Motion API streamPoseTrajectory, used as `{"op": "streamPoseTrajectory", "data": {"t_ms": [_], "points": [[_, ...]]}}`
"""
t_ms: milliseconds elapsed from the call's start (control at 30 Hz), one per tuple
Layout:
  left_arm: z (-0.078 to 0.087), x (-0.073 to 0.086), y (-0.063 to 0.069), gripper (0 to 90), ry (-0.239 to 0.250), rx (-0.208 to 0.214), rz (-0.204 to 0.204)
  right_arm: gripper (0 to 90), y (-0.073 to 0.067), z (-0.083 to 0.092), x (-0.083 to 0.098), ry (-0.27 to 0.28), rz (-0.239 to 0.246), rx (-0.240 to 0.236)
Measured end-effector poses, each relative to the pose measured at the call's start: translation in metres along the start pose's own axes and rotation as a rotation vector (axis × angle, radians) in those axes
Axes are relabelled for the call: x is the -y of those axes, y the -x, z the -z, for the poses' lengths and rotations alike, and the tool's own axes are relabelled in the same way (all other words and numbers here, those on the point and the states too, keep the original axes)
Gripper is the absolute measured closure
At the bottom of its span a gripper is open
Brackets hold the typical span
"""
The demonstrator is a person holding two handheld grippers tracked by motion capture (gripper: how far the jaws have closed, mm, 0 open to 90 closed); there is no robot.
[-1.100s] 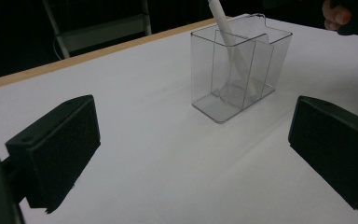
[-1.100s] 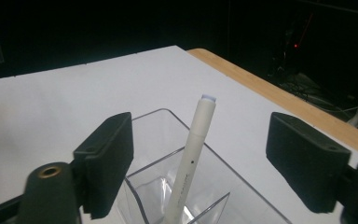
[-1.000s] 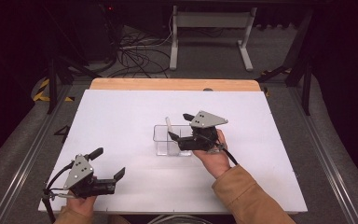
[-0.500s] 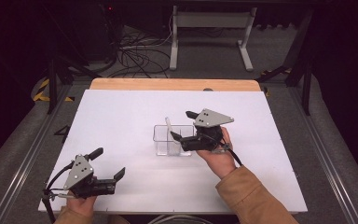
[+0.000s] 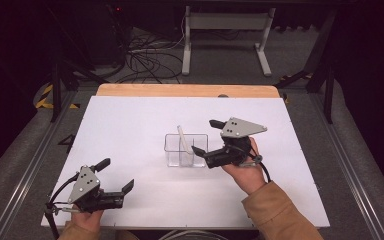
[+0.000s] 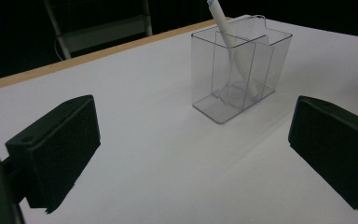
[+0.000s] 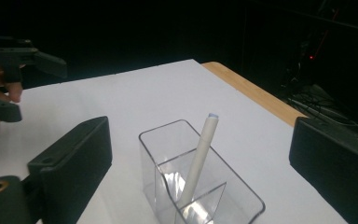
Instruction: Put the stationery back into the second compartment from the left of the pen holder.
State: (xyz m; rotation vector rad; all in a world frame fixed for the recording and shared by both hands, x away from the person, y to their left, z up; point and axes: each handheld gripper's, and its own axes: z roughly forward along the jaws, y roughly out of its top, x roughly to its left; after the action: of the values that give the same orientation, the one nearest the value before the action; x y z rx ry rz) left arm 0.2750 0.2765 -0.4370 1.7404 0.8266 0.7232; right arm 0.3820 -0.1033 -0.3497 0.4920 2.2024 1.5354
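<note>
Pen leans in the clear holder; right tool, just opening, hovers beside it, empty.

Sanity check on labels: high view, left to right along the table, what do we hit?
left gripper → clear plastic holder with the white pen leaning inside it → right gripper, jaws open with nothing between them, having just been opening.
</note>
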Motion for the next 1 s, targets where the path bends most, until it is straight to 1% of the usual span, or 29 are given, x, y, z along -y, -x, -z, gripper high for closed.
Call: {"op": "streamPoseTrajectory", "data": {"t_ms": [100, 133, 233, 267, 367, 467, 500, 533, 667, 833, 867, 1000], "points": [[0.000, 0.000, 0.001, 2.8, -0.002, 0.002, 0.005, 4.3, 0.002, 0.011, 0.003, -0.006, -0.002, 0.009], [0.000, 0.000, 0.000, 2.8, -0.003, 0.003, 0.001, 4.3, 0.002, 0.014, 0.004, -0.007, -0.002, 0.011], [0.000, 0.000, 0.001, 2.8, -0.004, 0.003, 0.000, 3.6, 0.002, 0.023, 0.008, -0.025, 0.001, 0.022], [0.000, 0.000, 0.001, 2.8, -0.001, 0.000, 0.005, 3.4, 0.002, 0.025, 0.009, -0.030, 0.001, 0.023], [0.000, 0.000, 0.000, 2.8, 0.001, -0.001, 0.004, 3.4, 0.002, 0.033, 0.017, -0.020, -0.003, 0.019], [0.000, 0.000, 0.001, 2.8, -0.001, 0.002, 0.004, 3.2, 0.001, 0.038, 0.028, -0.044, -0.009, 0.019], [0.000, 0.000, 0.001, 2.8, -0.003, 0.002, 0.000, 2.7, 0.002, 0.039, 0.030, -0.049, -0.012, 0.021], [0.000, 0.000, 0.001, 2.8, -0.002, 0.001, 0.000, 2.2, 0.003, 0.042, 0.035, -0.053, -0.027, 0.022], [0.000, 0.000, 0.000, 2.8, 0.000, 0.000, 0.001, 0.0, 0.007, 0.049, 0.049, -0.057, -0.059, 0.025], [0.000, -0.001, 0.001, 2.8, -0.003, 0.001, -0.001, 0.0, 0.009, 0.057, 0.064, -0.038, -0.055, 0.038], [0.000, 0.000, 0.001, 2.8, -0.002, 0.000, 0.001, 0.0, 0.010, 0.058, 0.068, -0.036, -0.059, 0.034], [0.000, 0.000, 0.001, 2.8, -0.003, 0.002, 0.002, 0.0, 0.013, 0.066, 0.082, -0.039, -0.100, 0.017]]}}
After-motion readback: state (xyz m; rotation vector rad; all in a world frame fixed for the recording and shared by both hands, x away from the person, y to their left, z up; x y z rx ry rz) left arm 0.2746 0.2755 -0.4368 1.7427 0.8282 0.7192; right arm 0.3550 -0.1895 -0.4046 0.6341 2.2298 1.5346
